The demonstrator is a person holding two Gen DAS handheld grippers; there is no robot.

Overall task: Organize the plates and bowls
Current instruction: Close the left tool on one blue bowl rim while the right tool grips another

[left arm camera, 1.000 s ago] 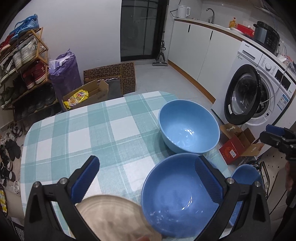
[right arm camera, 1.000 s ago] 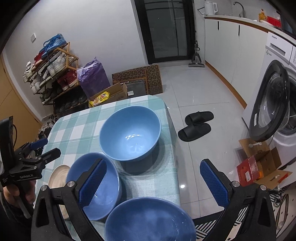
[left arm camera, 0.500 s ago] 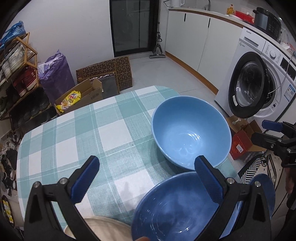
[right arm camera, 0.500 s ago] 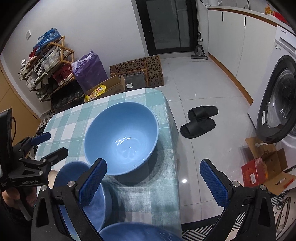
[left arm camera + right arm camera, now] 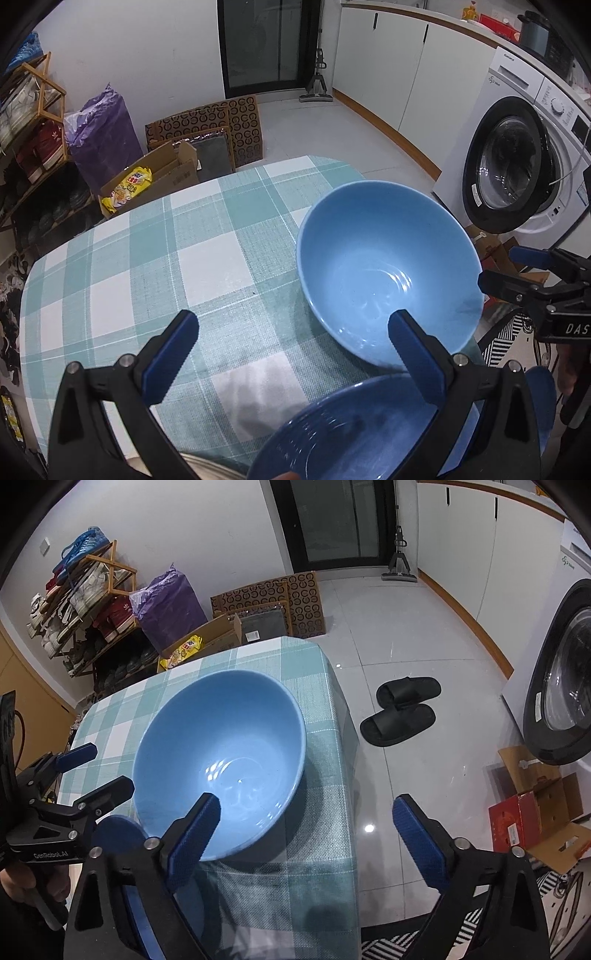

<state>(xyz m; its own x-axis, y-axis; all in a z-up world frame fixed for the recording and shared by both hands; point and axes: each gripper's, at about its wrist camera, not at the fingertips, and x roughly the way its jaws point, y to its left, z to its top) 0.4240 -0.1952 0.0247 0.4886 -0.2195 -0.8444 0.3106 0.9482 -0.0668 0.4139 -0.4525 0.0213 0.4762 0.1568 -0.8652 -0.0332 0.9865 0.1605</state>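
Both jaws apart, empty; right gripper [image 5: 301, 834] has just narrowed slightly, straddling the large pale-blue ceramic bowl's [image 5: 221, 753] near rim on the checked tablecloth [image 5: 177, 258], presumably for stacking; left gripper [image 5: 291, 354] alongside.

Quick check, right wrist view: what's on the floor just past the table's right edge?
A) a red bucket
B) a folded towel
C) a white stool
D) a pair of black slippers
D: a pair of black slippers lies on the tile floor just right of the checked tablecloth; the light blue bowl sits on that cloth.
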